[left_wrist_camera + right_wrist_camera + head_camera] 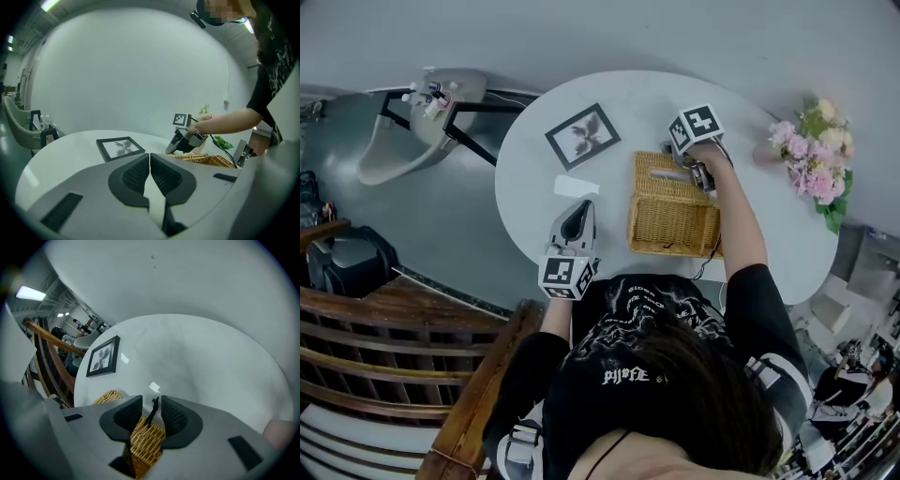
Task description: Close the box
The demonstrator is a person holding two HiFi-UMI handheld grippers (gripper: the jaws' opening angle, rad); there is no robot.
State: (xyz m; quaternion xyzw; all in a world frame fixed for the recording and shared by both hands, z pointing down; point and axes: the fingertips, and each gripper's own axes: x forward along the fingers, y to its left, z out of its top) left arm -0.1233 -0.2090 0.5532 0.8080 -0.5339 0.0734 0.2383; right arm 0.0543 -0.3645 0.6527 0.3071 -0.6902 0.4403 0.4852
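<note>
Wicker box (pixel 145 446) rim in right gripper (pixel 151 403)

Left gripper (pixel 149 158) shut; right gripper (pixel 151 403), arm outstretched, clamps lid (pixel 147 439).

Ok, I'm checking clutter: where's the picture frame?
In the head view the picture frame lies on the table, left of the wicker box.

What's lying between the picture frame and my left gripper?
A white paper slip, flat on the table; the head view shows it.
</note>
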